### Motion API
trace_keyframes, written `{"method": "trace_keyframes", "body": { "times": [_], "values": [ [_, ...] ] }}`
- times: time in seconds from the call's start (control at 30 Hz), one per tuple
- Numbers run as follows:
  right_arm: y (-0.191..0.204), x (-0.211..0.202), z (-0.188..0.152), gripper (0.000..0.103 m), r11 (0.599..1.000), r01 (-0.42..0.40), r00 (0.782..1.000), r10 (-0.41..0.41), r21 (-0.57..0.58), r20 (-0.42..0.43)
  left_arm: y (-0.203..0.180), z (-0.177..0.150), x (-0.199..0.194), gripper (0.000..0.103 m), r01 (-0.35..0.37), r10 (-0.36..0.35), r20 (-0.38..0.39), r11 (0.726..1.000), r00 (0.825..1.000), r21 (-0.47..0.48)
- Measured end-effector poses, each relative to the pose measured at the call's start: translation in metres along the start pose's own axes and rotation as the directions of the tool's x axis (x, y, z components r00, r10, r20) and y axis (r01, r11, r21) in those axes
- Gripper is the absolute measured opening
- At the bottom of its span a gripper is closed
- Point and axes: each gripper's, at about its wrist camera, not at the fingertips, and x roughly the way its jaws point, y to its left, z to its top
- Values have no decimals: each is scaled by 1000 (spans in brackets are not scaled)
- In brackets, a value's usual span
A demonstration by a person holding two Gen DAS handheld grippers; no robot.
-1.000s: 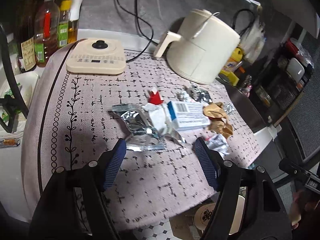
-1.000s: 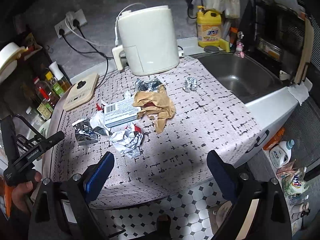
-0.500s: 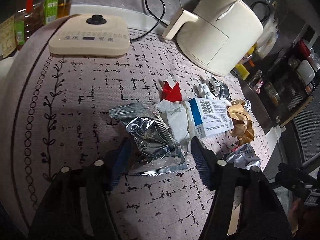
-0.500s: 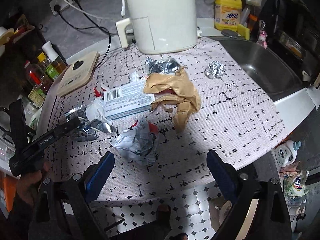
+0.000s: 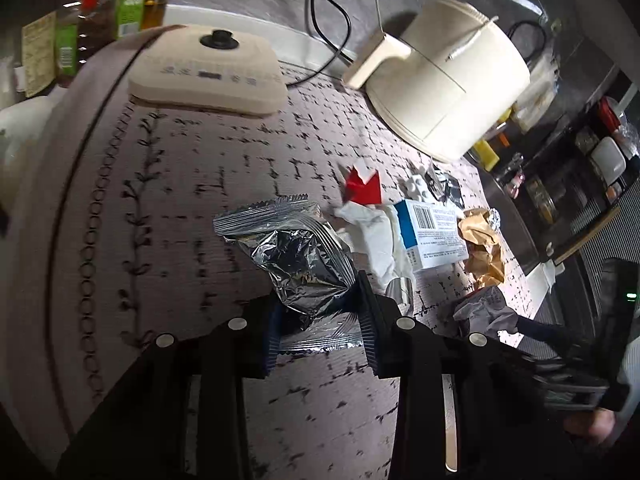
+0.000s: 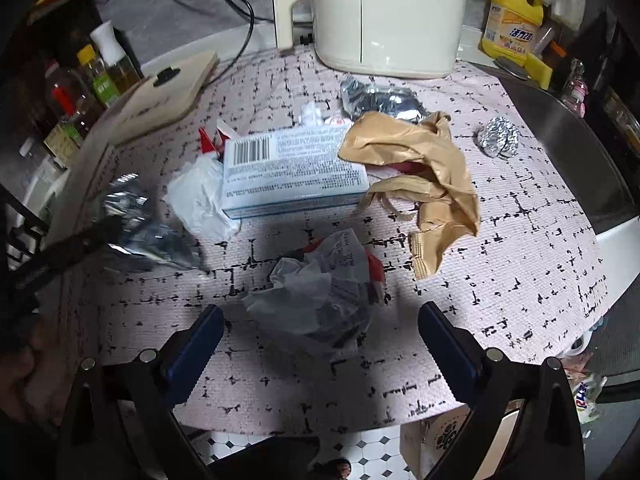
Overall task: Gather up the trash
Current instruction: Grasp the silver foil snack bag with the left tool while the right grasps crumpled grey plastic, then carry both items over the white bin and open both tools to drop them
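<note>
At the left of the patterned surface (image 6: 520,264), the left claw (image 5: 320,332) is closing around the near end of a silver foil wrapper (image 5: 296,256); its pads sit against the crumpled foil on both sides. Just right of the wrapper lie a white tissue (image 6: 200,200) and a blue-and-white box (image 6: 288,168), with a red scrap (image 5: 364,190) behind them. A crumpled grey plastic wrapper (image 6: 320,288) lies nearer the front edge, between the spread fingers of the right claw (image 6: 320,344), which is open and not touching it. Further right rest a tan paper bag (image 6: 424,168) and a foil ball (image 6: 498,138). A cream appliance (image 6: 384,12) stands at the back.
</note>
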Motion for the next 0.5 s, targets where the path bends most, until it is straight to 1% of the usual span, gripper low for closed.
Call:
{"method": "trace_keyframes", "body": {
  "times": [0.03, 0.07, 0.1, 0.13, 0.17, 0.27, 0.33, 0.5],
  "values": [
    [0, 4, 1, 72, 1000, 0, 1000, 0, 3, -5, 1, 1, -3, 34, -4, 4, 7, 1000, 1000, 3],
    [1, 8, 2, 63, 1000, -7, 1000, 7, 4, -14, 2, 2, -7, 34, -11, 11, 16, 1000, 1000, 7],
    [2, 12, 3, 47, 1000, -19, 999, 19, 4, -31, 2, 3, -10, 34, -17, 17, 24, 1000, 1000, 9],
    [3, 13, 3, 42, 999, -33, 999, 33, 3, -42, 2, 4, -13, 34, -22, 22, 32, 1000, 999, 9],
    [3, 12, 3, 40, 999, -41, 998, 41, 5, -37, 1, 5, -16, 34, -27, 26, 41, 1000, 999, 10],
    [1, -7, 1, 39, 996, -92, 996, 92, 5, 14, -8, 6, -23, 34, -26, 24, 66, 1000, 998, 18],
    [-5, -24, -2, 39, 993, -122, 991, 121, 5, 52, -20, 5, -27, 34, -20, 17, 86, 999, 996, 34],
    [-40, -66, -26, 39, 989, -145, 983, 141, 27, 116, -60, -11, -42, 34, -13, 4, 154, 998, 988, 59]
  ]
}}
